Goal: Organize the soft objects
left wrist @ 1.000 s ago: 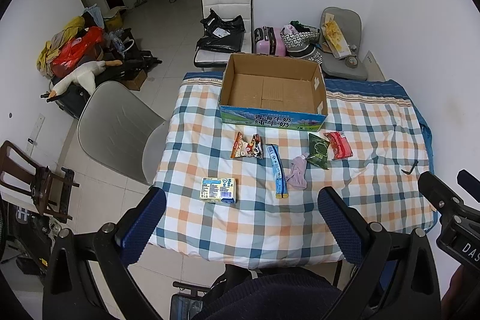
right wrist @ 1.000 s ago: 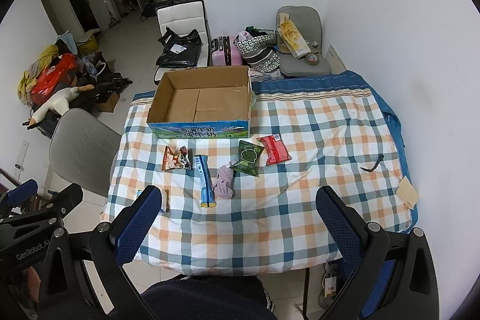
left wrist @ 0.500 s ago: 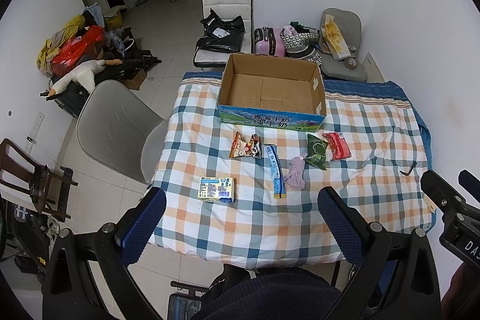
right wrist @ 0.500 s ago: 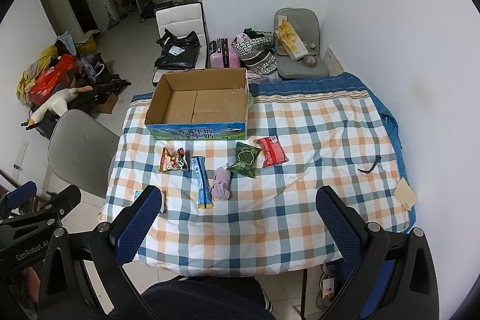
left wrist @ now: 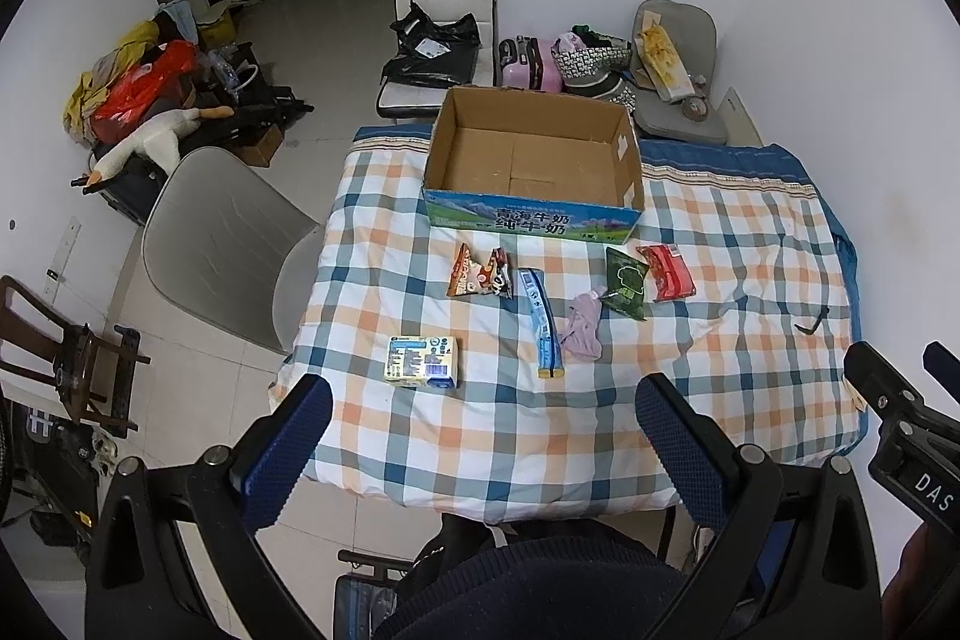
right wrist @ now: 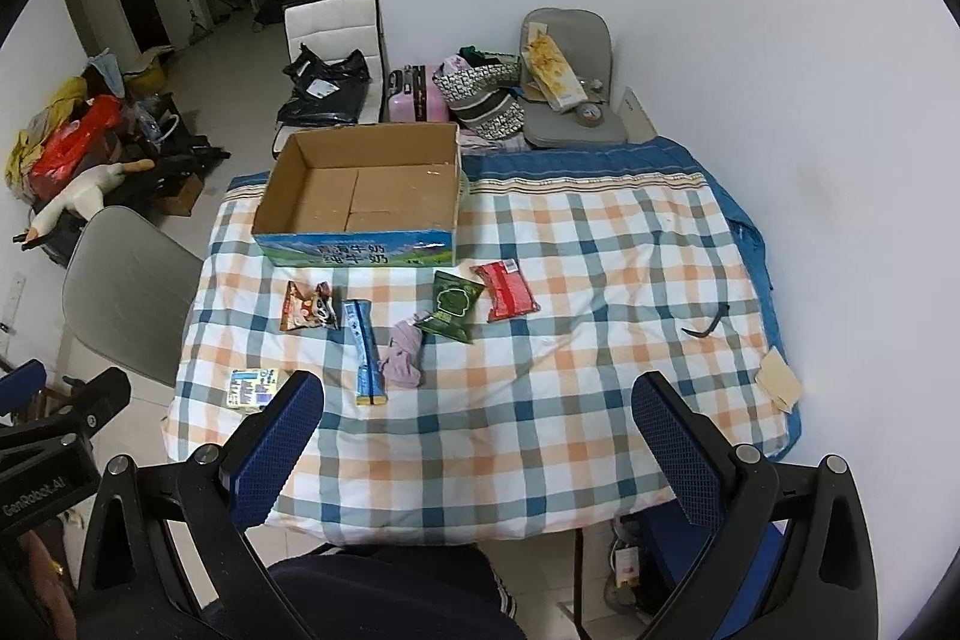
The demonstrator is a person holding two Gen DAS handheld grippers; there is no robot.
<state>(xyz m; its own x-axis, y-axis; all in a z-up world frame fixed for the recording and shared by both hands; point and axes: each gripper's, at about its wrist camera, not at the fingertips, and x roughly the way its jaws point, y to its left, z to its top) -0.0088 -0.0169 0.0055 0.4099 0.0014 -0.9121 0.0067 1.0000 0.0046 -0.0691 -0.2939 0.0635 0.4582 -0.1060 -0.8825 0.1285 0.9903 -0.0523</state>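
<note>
Both tongs hover high above the near edge of the tabletop (left wrist: 480, 454), tilted down toward it, spread wide and holding nothing: the left tongs (left wrist: 483, 445) and the right tongs (right wrist: 477, 439). On the checked cloth lie the soft things in a loose row just before the open cardboard box (left wrist: 531, 172): a blue tube packet (left wrist: 543, 322) with its long axis running from the near edge toward the box, a crumpled lilac cloth (left wrist: 582, 328) just beside it, a green packet (left wrist: 625, 283), a red packet (left wrist: 667, 272), an orange snack bag (left wrist: 477, 271), and nearer, well apart, a tissue pack (left wrist: 421, 361).
</note>
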